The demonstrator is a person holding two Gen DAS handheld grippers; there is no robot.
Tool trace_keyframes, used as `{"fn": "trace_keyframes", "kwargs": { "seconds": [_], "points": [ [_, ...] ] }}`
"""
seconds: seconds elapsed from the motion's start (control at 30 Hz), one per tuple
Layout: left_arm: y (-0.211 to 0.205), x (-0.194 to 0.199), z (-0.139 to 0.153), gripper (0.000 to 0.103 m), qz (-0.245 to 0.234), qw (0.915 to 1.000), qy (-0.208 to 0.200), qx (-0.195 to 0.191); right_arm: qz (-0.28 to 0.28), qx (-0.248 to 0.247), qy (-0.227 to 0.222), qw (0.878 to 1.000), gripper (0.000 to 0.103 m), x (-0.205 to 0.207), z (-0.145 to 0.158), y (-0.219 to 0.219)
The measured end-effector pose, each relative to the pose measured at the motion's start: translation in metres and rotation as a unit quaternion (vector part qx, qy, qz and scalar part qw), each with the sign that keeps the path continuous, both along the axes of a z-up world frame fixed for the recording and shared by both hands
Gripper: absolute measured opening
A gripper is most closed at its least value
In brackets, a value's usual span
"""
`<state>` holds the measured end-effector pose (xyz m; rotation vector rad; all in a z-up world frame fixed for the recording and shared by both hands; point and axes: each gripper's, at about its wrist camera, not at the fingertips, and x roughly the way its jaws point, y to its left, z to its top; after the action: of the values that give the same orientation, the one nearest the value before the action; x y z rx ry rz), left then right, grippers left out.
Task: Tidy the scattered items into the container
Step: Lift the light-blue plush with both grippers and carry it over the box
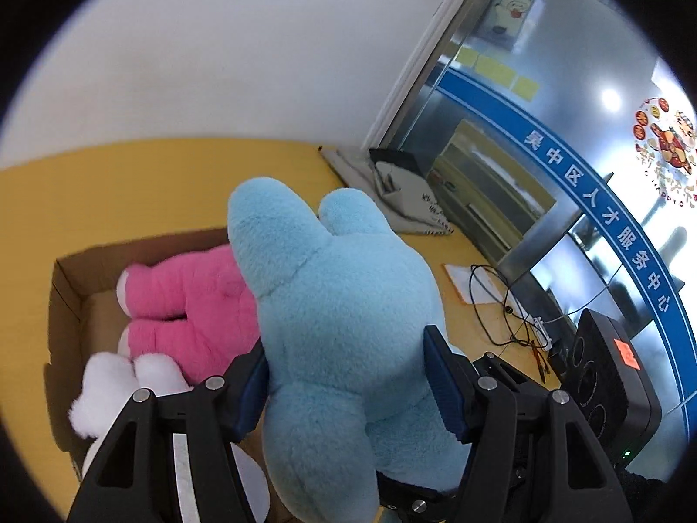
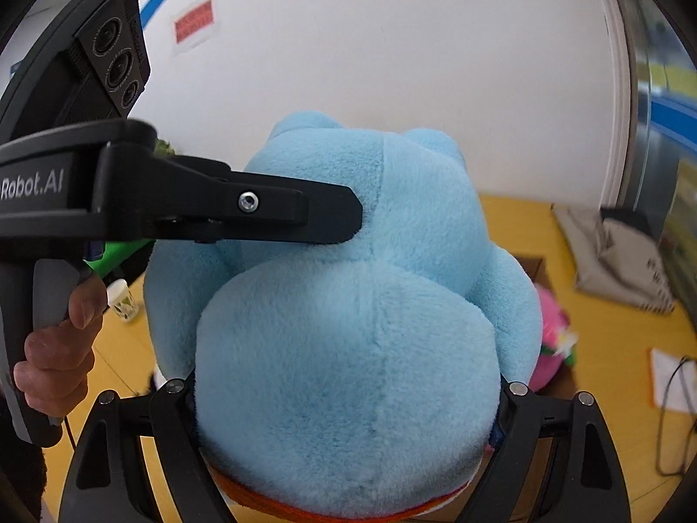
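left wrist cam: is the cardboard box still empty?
No. A fluffy pink plush toy already lies inside the open brown cardboard box, and a white plush piece sits at its near edge.

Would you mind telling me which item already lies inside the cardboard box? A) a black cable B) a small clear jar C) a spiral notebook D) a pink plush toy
D: in the left wrist view the pink plush toy lies within the walls of the cardboard box, while the blue plush toy is gripped above it.
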<state>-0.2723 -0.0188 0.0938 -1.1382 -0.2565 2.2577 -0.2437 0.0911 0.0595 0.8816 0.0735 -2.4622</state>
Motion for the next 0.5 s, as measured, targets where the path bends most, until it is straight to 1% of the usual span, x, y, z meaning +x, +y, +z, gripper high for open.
{"fn": "trace_keyframes", "kwargs": {
  "seconds": [0.07,0.13,0.2,0.27,0.33,0.43,0.47,0.5],
  "points": [
    [-0.003,-0.008,-0.028,0.064,0.002,0.9996,-0.026,-0.007,-0.001,0.004,-0.031,1.0,0.092,-0.011,-0.029,-0.005],
    [-0.005,-0.011,-0.05,0.064,0.003,0.9988,-0.048,-0.013,-0.001,0.004,-0.055,0.998,0.092,-0.018,-0.054,-0.009],
    [-0.01,-0.01,-0.065,0.064,-0.002,0.9982,-0.059,-0.013,0.001,0.003,-0.077,0.997,0.092,-0.021,-0.076,-0.012],
    [-0.01,-0.007,-0.073,0.064,-0.011,0.9978,-0.061,-0.02,-0.003,0.016,-0.083,0.996,0.092,-0.017,-0.091,-0.018],
    [-0.005,-0.002,-0.076,0.065,-0.017,0.9972,-0.058,-0.044,-0.007,0.019,-0.091,0.996,0.092,-0.013,-0.102,-0.021],
    [0.007,0.004,-0.08,0.067,-0.02,0.9934,-0.051,-0.101,-0.013,0.014,-0.114,0.993,0.092,-0.012,-0.114,-0.022],
    [0.008,0.005,-0.077,0.067,-0.014,0.9932,-0.049,-0.105,-0.015,0.016,-0.123,0.992,0.092,-0.012,-0.12,-0.022],
    [0.005,0.007,-0.073,0.067,-0.004,0.994,-0.046,-0.099,-0.018,0.012,-0.126,0.992,0.092,-0.013,-0.124,-0.021]
  ]
}}
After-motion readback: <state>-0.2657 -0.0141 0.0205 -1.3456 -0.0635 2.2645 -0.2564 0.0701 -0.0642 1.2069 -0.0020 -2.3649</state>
